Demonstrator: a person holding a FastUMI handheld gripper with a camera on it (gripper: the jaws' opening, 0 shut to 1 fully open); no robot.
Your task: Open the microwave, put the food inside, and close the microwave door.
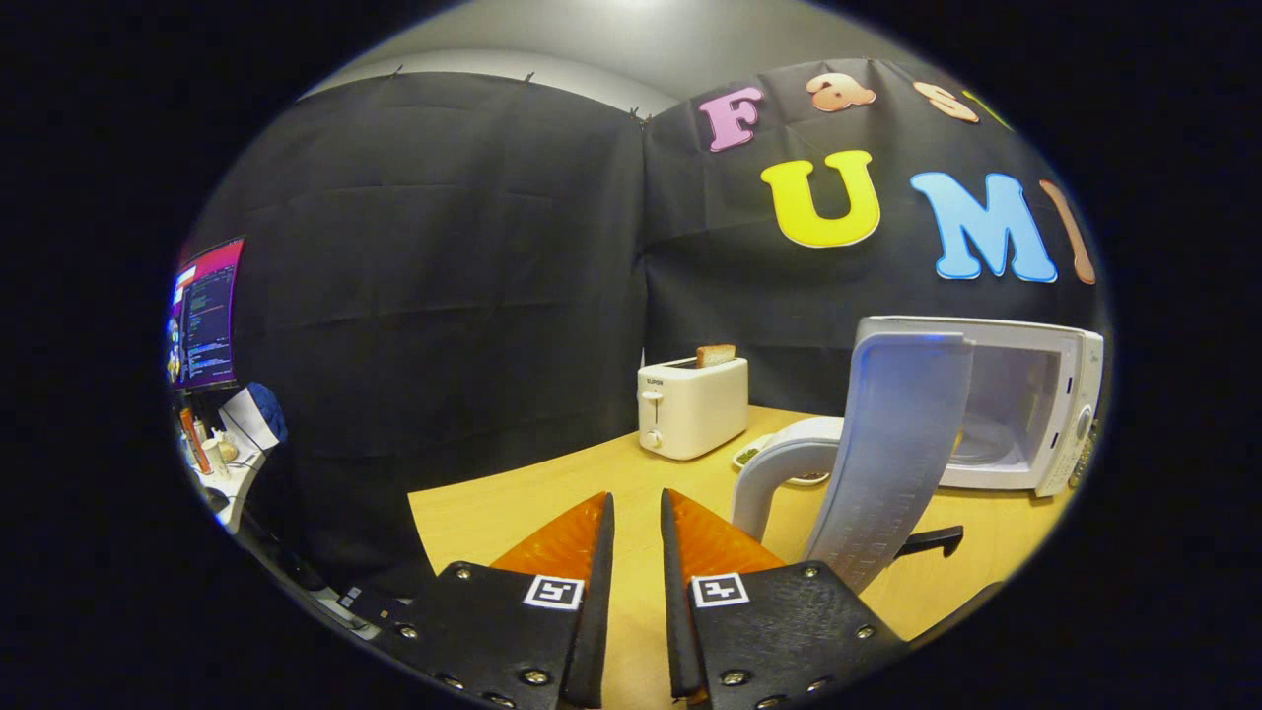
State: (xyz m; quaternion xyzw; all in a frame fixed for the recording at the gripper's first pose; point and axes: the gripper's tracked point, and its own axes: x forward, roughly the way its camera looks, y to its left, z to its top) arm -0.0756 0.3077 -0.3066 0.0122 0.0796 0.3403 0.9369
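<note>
Your gripper (637, 513) sits low over the wooden table (513, 503) with its fingers drawn narrow, a slim strip of table showing between them and nothing held. Each finger carries a square black-and-white marker tag near its base; these are coded patterns, not readable text. The only writing within reach of inspection is a small brand mark on the front of the white toaster (692, 406), too small to make out reliably. That toaster stands beyond your fingertips, slightly to their right, with a slice of toast (716, 355) standing up out of its slot. The microwave (1025, 404) is further right, well apart from the fingers, at the far side of the table. Its door (892, 444) is swung open toward you, edge-on, with the curved handle (779, 468) on its near side just ahead and right of your right finger. The cavity is lit and visible. A plate of food (754, 452) lies on the table between toaster and microwave, partly hidden behind the door handle. A monitor (205, 314) stands off to the left, outside the booth.
</note>
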